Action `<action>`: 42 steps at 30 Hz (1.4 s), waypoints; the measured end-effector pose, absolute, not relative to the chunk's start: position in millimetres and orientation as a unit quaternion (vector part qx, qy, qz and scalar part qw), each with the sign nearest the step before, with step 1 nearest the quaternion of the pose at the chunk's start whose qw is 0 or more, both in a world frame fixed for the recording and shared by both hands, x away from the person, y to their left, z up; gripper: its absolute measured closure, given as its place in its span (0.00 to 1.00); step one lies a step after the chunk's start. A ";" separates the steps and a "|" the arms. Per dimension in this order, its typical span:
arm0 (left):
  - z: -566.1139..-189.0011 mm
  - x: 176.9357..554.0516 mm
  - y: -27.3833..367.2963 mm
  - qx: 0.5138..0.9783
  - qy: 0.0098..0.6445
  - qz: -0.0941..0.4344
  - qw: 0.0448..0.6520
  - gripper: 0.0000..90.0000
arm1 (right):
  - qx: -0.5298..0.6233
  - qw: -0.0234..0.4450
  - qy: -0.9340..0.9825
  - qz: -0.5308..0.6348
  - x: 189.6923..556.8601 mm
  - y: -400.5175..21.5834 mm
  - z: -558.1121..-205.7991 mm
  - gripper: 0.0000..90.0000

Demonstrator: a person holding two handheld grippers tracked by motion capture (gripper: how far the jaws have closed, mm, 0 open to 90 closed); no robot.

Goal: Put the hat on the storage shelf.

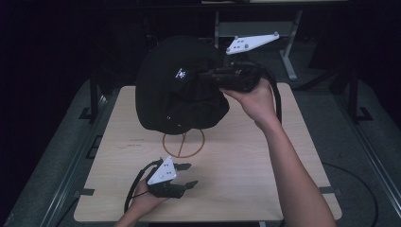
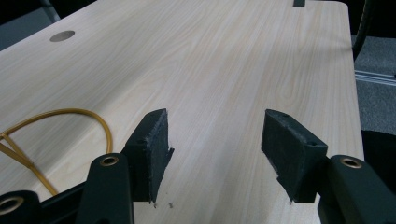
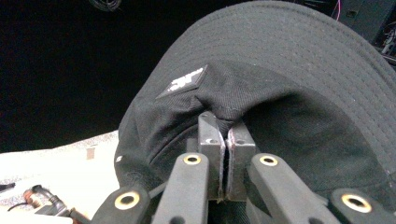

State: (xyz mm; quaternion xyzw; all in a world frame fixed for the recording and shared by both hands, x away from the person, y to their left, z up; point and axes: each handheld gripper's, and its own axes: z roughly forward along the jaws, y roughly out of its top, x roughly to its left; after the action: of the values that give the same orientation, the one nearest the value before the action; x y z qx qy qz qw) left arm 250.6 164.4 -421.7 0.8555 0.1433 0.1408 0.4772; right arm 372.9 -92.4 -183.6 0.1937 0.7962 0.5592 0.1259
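From the high view, the right gripper [image 1: 208, 75] holds a black bucket hat [image 1: 177, 87] up off the wooden table [image 1: 246, 161], above the yellow ring mark [image 1: 183, 143] drawn on it. The left gripper [image 1: 189, 174] hovers low, nearer the person than that ring — jaws apart, nothing between them.

The left gripper view shows its pads [image 2: 156, 144] wide over bare wood beside the ring [image 2: 60, 116].

The right gripper view shows jaws pressed together on a pinch of the hat's [image 3: 289, 93] fabric — just below its small label [image 3: 183, 81].

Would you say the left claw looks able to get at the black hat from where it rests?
Probably yes: the left claw stands open with bare table ahead, and the black hat hangs just beyond, pinched by the right claw.
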 end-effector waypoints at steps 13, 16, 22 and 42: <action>-420.6 251.3 165.8 0.854 0.144 0.143 0.480 0.45 | 0.217 0.112 0.796 0.554 399.7 -74.0 -182.4 0.97; -420.7 250.5 164.7 0.854 0.144 0.140 0.479 0.45 | 0.226 0.105 0.795 0.553 406.8 -69.6 -183.4 0.97; -419.7 249.4 164.1 0.851 0.146 0.142 0.484 0.45 | 0.239 0.095 0.794 0.551 419.2 -60.8 -185.2 0.97; -419.4 247.8 161.9 0.852 0.141 0.142 0.485 0.44 | 0.271 0.072 0.803 0.526 448.7 -21.5 -195.9 0.97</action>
State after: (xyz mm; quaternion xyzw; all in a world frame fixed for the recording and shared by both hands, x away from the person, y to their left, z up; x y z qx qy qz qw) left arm 247.8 161.9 -419.4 0.8516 0.1405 0.1416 0.4847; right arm 448.7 -21.5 -195.9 0.2708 0.8027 0.5264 0.0722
